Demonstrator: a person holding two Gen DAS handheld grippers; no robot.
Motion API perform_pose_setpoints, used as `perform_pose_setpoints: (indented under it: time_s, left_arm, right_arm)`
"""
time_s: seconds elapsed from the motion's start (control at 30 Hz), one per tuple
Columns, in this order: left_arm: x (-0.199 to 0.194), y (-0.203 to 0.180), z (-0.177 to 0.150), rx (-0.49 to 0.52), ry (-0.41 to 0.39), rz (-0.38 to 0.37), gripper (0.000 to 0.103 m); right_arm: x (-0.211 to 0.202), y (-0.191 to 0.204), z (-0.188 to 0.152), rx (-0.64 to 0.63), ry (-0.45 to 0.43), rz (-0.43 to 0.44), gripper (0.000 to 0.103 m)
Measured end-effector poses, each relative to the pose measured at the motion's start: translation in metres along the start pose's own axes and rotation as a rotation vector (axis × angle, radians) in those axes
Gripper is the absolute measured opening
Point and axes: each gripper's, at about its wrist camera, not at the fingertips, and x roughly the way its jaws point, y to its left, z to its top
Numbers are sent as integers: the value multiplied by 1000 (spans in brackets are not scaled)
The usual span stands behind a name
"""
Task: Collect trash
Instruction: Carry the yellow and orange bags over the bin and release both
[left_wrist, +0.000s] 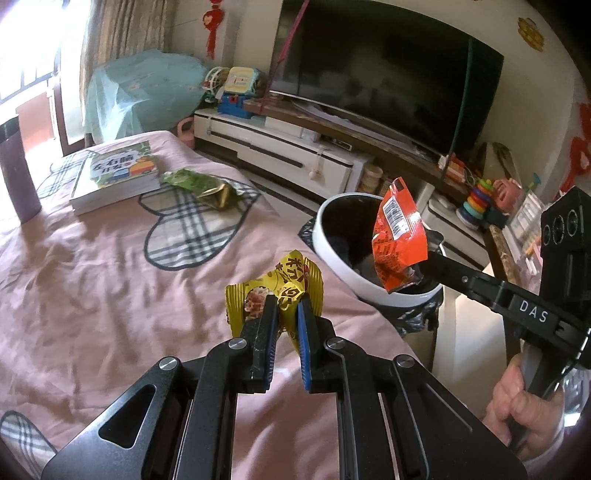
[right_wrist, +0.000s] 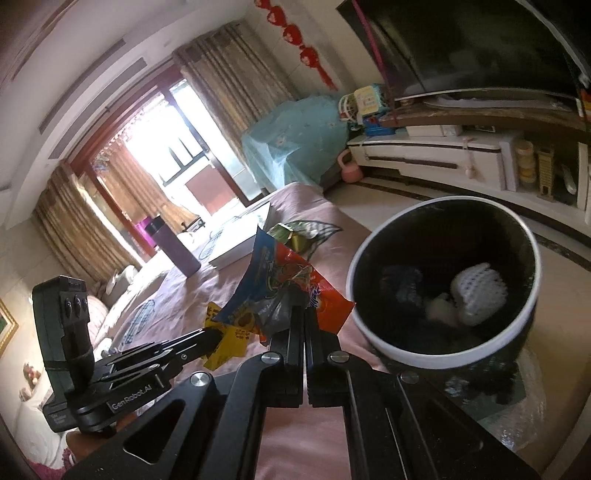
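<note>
1. Your left gripper (left_wrist: 286, 310) is clamped on the yellow wrapper (left_wrist: 291, 280), held above the pink bedspread (left_wrist: 110, 288).
2. Your right gripper (right_wrist: 306, 314) pinches the orange wrapper (right_wrist: 291, 280) at the bin (right_wrist: 373, 243) rim.
3. Only the right view shows white wads in the bin; only the left shows the green wrapper (left_wrist: 199, 184) touching the book (left_wrist: 118, 173).

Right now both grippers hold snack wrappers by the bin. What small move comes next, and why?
Probably carry the right gripper a little further over the trash bin, then open it. Its orange wrapper is clamped and already hangs at the bin's rim. The left gripper holds the yellow wrapper over the pink bedcover, short of the bin, so it would likely follow.
</note>
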Motion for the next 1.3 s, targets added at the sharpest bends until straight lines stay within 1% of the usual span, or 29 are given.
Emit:
perform_pose_setpoints:
  time_s: [0.43, 0.73, 0.9, 1.3]
  left_arm:
    - [10, -27, 11, 56, 1, -22, 10]
    - [21, -50, 24, 93, 0, -56, 10]
    - [30, -61, 32, 110, 5, -72, 10]
    - [52, -84, 47, 142, 19, -80, 10]
  right_arm:
    - [-22, -31, 1, 43, -36, -48, 0]
    - [-33, -52, 8, 68, -55, -91, 0]
    - [-35, -63, 13, 74, -59, -115, 0]
    - [-31, -71, 23, 69, -48, -136, 0]
